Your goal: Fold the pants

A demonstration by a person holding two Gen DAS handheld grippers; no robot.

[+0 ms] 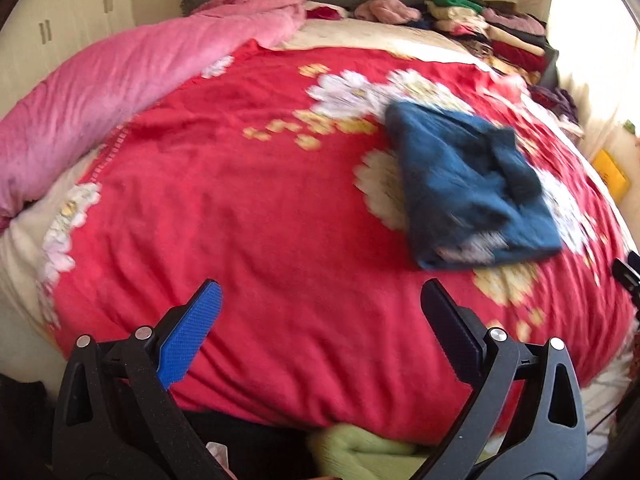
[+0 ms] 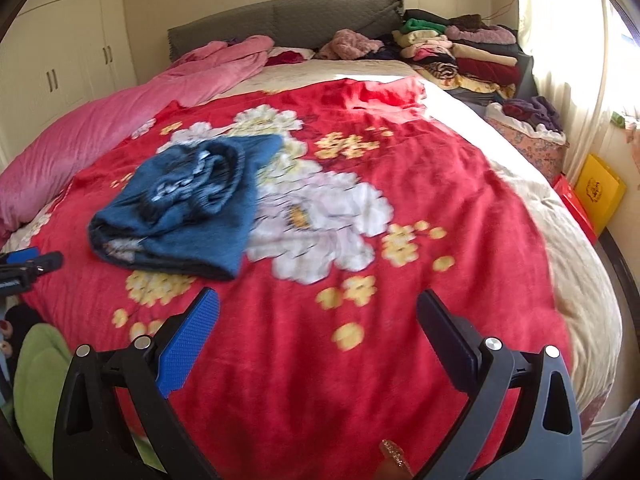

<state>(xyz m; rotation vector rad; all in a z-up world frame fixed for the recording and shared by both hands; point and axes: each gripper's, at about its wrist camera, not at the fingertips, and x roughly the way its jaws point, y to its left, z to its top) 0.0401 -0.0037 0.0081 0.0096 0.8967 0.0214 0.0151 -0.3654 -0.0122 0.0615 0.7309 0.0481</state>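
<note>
My left tongs (image 1: 320, 300) stand wide apart with nothing between them, held over the near part of the red flowered blanket (image 1: 240, 200). My right tongs (image 2: 318, 308) are just as wide and just as bare, above the same blanket.

The pants (image 1: 468, 184) lie on the blanket as a folded blue bundle, ahead and to the right of my left tongs, ahead and to the left of my right ones (image 2: 180, 208), well apart from both. The waistband seems to sit on top of the bundle, though both views are blurred there.

A pink quilt (image 1: 100, 92) runs along the bed's edge far to my left. Beyond the pants, at the grey headboard (image 2: 280, 20), a stack of clothes (image 2: 460, 52) sits to the right (some folded, some just heaped). A yellow box (image 2: 600, 192) stands beside the bed on my far right.
</note>
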